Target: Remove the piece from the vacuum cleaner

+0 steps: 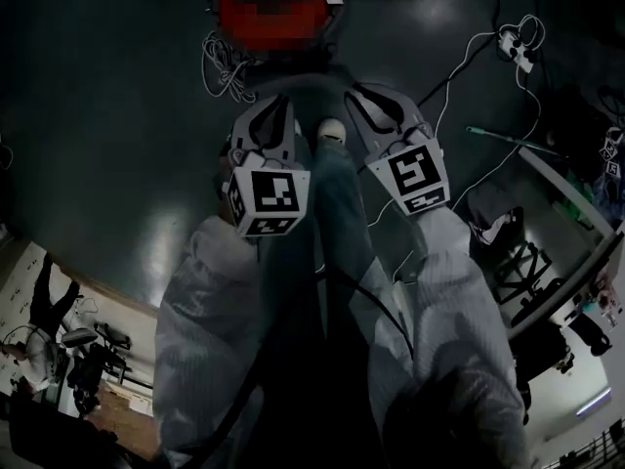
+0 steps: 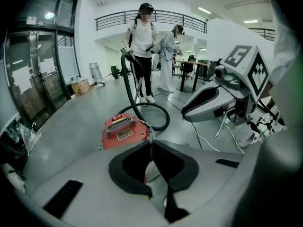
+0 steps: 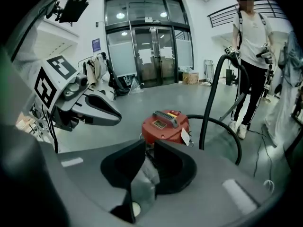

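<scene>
The head view is rendering dim, its floor (image 1: 137, 242) glinting faintly. Ceiling lights (image 2: 207, 10) are brightly illuminating both gripper views; edges are bending and vignetting.

Vacuum cleaner ahead of both grippers

The red round canister vacuum cleaner (image 2: 125, 131) sits on the grey floor (image 1: 117, 115) just beyond the left gripper (image 1: 281, 106) and right gripper (image 1: 359, 96), which are side by side. Its black hose (image 2: 142, 103) loops behind it, toward a standing person (image 2: 142, 46).

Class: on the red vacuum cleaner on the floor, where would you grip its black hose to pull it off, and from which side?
Grip the hose low, on the loop lying on the floor beside the vacuum cleaner, probably from above with the jaws across it. There it lies flat, round and clear of the canister. Its upright stretch seems held by a standing person.
</scene>
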Motion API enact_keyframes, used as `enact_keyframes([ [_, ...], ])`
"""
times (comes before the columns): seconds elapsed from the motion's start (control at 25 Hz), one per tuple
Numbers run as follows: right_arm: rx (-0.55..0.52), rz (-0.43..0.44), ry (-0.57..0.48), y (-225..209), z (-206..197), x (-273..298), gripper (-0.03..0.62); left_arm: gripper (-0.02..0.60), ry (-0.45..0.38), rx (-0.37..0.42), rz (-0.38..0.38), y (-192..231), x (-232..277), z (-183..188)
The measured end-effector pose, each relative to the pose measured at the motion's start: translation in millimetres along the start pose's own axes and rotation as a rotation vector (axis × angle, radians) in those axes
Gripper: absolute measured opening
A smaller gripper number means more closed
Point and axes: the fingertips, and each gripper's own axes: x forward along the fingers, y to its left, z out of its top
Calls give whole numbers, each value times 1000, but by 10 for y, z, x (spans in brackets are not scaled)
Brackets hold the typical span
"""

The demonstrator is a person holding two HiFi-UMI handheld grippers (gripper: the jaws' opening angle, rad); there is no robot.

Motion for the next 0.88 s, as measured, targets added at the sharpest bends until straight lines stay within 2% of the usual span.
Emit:
enact_keyframes([
  [0.08,-40,25,46,-59,-287,285,41,6,26,11,-33,-38,294,-224],
  [0.2,-85,100,138,-30,-753,688,102,9,69,41,-85,-72,666,-533],
  [0.28,-127,150,203,-4,-1026,908,127,63,90,104,-118,-93,895,-687],
  [0.36,-184,187,255,20,-1217,1075,153,111,120,204,-170,-158,1071,-824],
  [0.48,-270,220,305,23,-1409,1225,172,173,187,427,-240,-313,1256,-1050],
  [0.56,-301,232,319,17,-1470,1291,172,178,216,541,-250,-374,1354,-1163],
  [0.64,-316,238,324,12,-1473,1346,172,178,216,613,-243,-395,1425,-1195],
  [0.72,-334,247,328,9,-1457,1394,172,178,180,630,-235,-369,1444,-1094],
  [0.76,-349,254,328,16,-1449,1415,172,179,153,609,-228,-324,1433,-1000],
  [0.88,-414,271,322,60,-1431,1476,170,178,88,486,-186,-47,1390,-694],
])
